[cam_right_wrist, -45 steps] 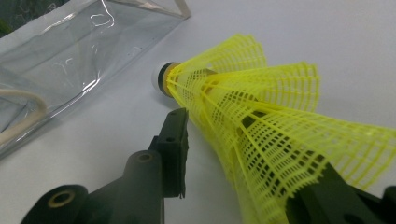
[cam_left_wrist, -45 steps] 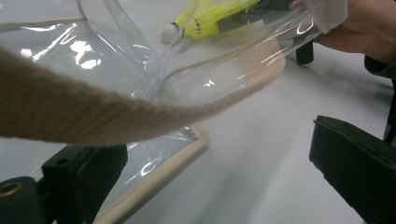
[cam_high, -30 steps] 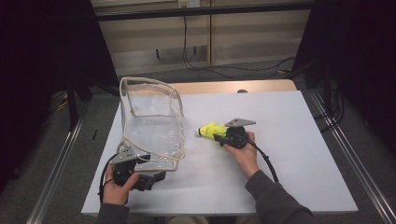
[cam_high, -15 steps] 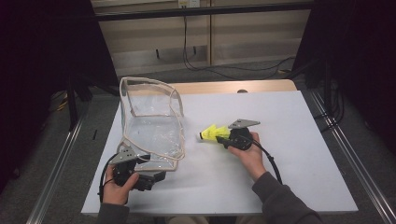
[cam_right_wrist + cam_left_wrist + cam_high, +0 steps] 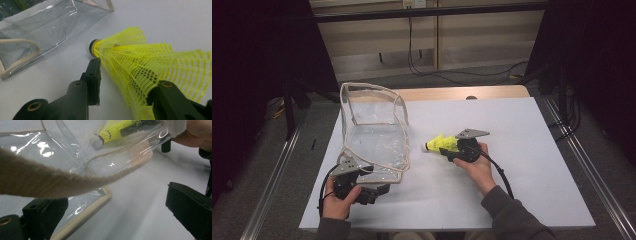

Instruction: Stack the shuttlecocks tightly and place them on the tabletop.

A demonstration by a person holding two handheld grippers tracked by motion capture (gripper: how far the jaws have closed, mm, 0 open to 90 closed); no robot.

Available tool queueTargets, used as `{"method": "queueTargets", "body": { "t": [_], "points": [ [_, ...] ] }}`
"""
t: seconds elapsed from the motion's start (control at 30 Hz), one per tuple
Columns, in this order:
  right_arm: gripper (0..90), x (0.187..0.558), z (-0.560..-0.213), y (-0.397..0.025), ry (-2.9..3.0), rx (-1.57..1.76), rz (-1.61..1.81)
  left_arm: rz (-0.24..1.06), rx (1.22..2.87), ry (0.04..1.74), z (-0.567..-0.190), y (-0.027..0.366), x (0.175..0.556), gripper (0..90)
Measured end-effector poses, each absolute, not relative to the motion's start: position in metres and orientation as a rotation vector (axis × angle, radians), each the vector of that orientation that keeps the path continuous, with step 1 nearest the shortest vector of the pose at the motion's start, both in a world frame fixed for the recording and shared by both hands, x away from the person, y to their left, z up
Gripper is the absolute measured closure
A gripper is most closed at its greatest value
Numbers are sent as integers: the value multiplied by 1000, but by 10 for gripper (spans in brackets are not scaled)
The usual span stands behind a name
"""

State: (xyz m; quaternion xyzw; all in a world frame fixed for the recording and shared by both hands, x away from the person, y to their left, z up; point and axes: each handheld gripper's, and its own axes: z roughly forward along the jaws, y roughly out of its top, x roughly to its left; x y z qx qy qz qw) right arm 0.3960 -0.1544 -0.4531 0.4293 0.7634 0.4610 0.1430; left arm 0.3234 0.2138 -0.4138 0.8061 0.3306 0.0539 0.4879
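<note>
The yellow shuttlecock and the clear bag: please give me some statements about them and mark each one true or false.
1. The right hand-held gripper holds the yellow shuttlecock by its mesh skirt. True.
2. The shuttlecock is already inside the clear bag. False: in the high view it is outside, to the right of the bag, above the white table.
3. The shuttlecock's cork tip points toward the bag. True.
4. The clear bag has black edging. False: its trim and strap are beige.
5. The left hand-held gripper is at the far edge of the table. False: it is at the bag's near edge, close to the person.
</note>
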Motion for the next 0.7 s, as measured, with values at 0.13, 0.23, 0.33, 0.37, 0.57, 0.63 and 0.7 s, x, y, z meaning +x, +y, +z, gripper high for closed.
{"method": "queueTargets", "body": {
  "t": [0.13,0.23,0.33,0.37,0.57,0.63,0.7],
  "points": [
    [593,399,-454,-149,2195,1231,1303,132,1960,805,-414,214,323,43],
    [645,401,-456,-147,2181,1237,1301,131,1959,806,-414,214,323,42],
    [725,403,-457,-145,2170,1237,1285,130,1960,804,-415,214,324,43],
    [765,403,-458,-146,2167,1230,1278,127,1963,803,-415,214,324,43],
    [800,406,-457,-143,2196,1219,1295,131,1962,809,-414,215,324,43],
    [806,406,-456,-143,2206,1203,1293,130,1958,809,-415,215,324,43],
    [810,406,-455,-143,2211,1203,1295,130,1959,808,-415,215,324,42]
  ]
}}
